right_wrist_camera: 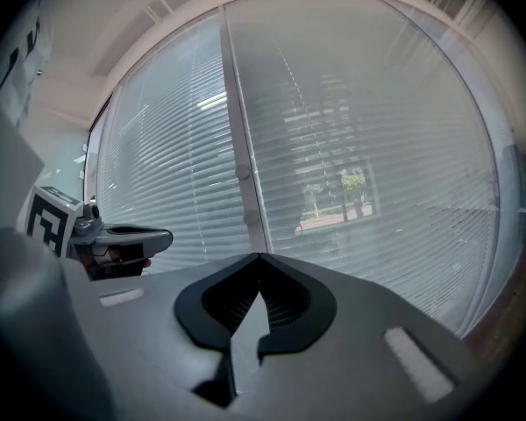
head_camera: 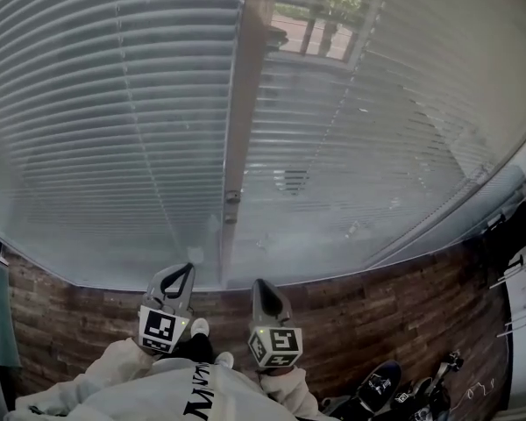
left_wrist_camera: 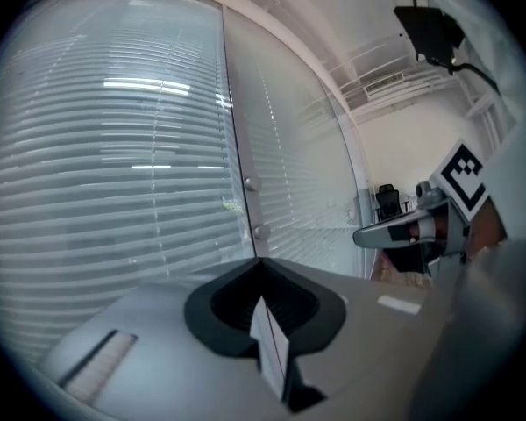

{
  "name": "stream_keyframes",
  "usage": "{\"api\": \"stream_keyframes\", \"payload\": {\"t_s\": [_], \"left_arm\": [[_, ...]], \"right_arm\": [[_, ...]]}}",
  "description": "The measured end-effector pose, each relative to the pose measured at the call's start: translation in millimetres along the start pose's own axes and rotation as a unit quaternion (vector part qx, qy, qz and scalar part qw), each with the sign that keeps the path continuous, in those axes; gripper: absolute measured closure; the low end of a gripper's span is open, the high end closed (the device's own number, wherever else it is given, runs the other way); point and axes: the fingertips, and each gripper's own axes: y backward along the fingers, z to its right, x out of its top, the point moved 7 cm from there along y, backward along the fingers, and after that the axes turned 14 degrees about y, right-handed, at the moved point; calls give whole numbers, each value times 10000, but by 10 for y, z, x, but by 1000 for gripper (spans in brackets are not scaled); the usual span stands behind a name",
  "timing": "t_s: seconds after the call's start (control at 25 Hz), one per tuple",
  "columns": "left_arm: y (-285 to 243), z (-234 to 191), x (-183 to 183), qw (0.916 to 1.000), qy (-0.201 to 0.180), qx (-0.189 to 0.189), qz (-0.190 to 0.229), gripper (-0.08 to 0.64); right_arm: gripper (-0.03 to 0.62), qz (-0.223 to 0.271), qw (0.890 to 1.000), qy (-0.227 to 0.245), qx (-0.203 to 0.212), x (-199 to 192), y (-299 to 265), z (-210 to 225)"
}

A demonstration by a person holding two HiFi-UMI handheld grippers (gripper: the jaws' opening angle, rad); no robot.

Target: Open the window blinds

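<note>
Straight ahead, the blinds [head_camera: 114, 121] hang fully down over both panes of the window [head_camera: 473, 191], reaching its bottom edge. On the left pane the slats lie nearly flat and let little through. On the right pane they are tilted enough that trees [right_wrist_camera: 351, 182] and a building show faintly outside. A pale upright post [head_camera: 244, 103] divides the two panes and carries a small latch [head_camera: 231, 197] near its lower end.

Below the window's bottom edge runs a brown brick wall [head_camera: 70, 314]. The left gripper [left_wrist_camera: 261, 261] and the right gripper [right_wrist_camera: 261, 257] are held side by side in front of that wall, close to the foot of the post and pointing at the blinds without touching them. Each has its jaws pressed together at the tips, with nothing between them. Pale sleeves [head_camera: 114, 371] show behind the grippers. Dark shoes [head_camera: 379, 384] lie near the bottom right corner of the head view, well apart from the grippers.
</note>
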Motion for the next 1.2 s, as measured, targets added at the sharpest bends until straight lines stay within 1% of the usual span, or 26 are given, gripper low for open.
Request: {"api": "stream_keyframes", "payload": {"t_s": [0.2, 0.48, 0.68, 0.76, 0.92, 1.0, 1.08, 1.2], "left_arm": [[-171, -135, 26, 10000, 14, -71, 23, 560], [-450, -291, 82, 9993, 48, -329, 183, 560], [-574, -349, 111, 9986, 27, -488, 225, 560], [-612, -342, 137, 9985, 59, -492, 238, 560], [-620, -280, 159, 9988, 105, -369, 302, 560], [-631, -277, 177, 9988, 129, -358, 315, 560], [-652, -280, 191, 9988, 109, -372, 304, 560], [-671, -268, 211, 9989, 83, -352, 302, 560]], "right_arm": [[591, 26, 10000, 22, -65, 98, -169, 36], [591, 130, 9996, 117, -213, 217, -443, 87], [591, 203, 9989, 237, -341, 345, -547, 73], [591, 199, 9988, 295, -351, 396, -563, 100], [589, 210, 9979, 527, -320, 455, -553, 165], [552, 210, 9976, 584, -293, 500, -593, 180], [539, 230, 9971, 682, -255, 564, -634, 180], [484, 242, 9940, 1051, -189, 672, -641, 135]]}}
